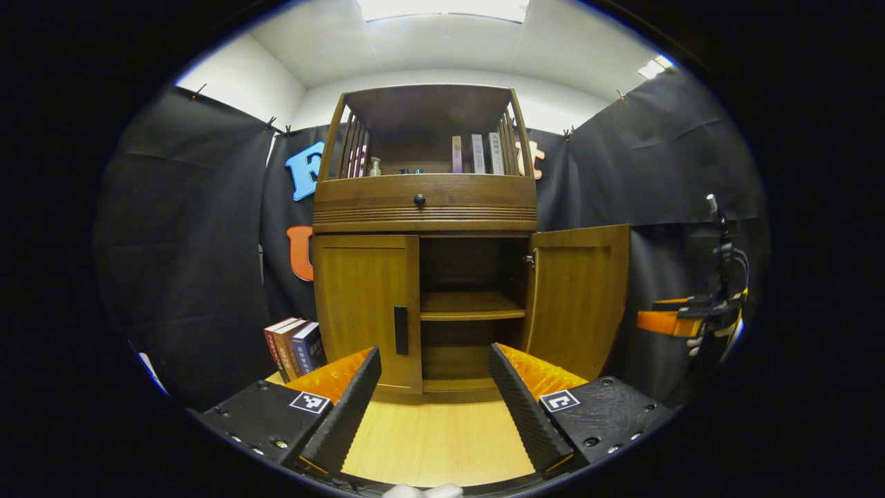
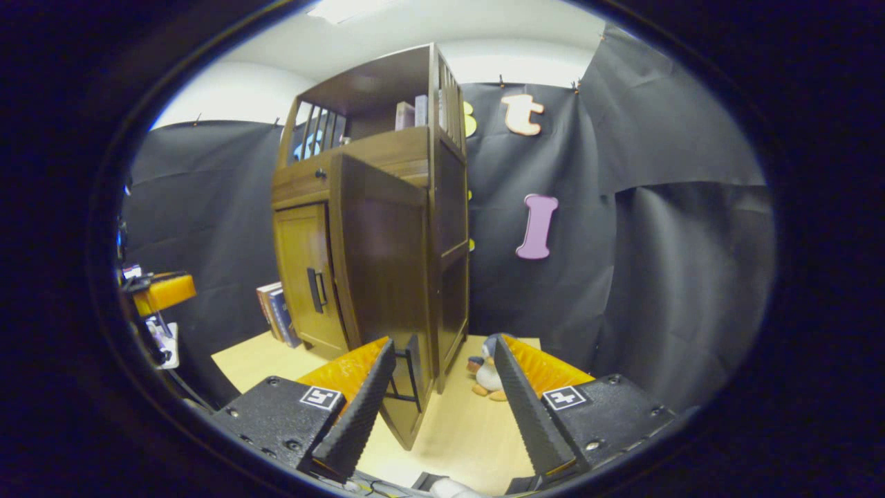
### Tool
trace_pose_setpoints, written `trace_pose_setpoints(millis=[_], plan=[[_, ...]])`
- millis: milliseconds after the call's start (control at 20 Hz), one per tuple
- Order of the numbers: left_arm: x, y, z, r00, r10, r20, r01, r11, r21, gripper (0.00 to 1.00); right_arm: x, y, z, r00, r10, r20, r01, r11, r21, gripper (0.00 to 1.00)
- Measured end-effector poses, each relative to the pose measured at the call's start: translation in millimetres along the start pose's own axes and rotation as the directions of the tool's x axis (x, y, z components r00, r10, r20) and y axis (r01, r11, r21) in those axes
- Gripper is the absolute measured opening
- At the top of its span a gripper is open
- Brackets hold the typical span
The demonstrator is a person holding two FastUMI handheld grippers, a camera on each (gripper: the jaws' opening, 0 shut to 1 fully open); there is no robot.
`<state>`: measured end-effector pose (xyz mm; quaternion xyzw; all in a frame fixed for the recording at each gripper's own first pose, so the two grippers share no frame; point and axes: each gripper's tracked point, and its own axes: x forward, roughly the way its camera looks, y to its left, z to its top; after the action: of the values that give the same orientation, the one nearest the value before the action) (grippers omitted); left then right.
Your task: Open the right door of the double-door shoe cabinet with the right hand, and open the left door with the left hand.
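Note:
The wooden shoe cabinet [image 1: 425,200] stands straight ahead in the left gripper view. Its left door [image 1: 363,304] is closed, with a dark vertical handle [image 1: 401,330] near its inner edge. The right door [image 1: 581,297] is swung wide, showing the inner shelf [image 1: 470,304]. My left gripper [image 1: 434,349] is open, a short way in front of the cabinet and touching nothing. In the right gripper view the open right door [image 2: 384,277] points edge-on toward me. Its handle [image 2: 409,373] sits just inside my open right gripper [image 2: 444,342], beside one finger and not pinched.
A few books [image 1: 294,346] lean against the cabinet's left side on the light wooden floor [image 1: 435,436]. A small penguin toy [image 2: 486,373] sits by the cabinet's right side. The other gripper [image 1: 681,321] hovers at the far right. A drawer knob [image 1: 419,200] sits above the doors.

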<state>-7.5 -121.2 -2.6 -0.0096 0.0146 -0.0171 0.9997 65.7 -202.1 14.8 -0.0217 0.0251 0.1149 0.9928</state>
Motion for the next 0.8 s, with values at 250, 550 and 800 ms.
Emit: trace_pose_setpoints(millis=[250,550,800], plan=[[29,34,1,1.0,-0.023,0.017,0.023,1.0,0.02,0.94,-13,46,51,0.99,-0.1,0.103,0.1,0.995,-0.001,0.92],[67,87,-2,0.998,-0.059,0.011,0.059,0.998,-0.009,0.95,5,128,70,0.964,-0.21,0.166,0.212,0.977,0.007,0.94],[100,142,-13,0.999,-0.038,0.024,0.038,0.999,0.009,0.94,38,183,40,0.948,-0.292,0.124,0.279,0.954,0.112,0.92]])
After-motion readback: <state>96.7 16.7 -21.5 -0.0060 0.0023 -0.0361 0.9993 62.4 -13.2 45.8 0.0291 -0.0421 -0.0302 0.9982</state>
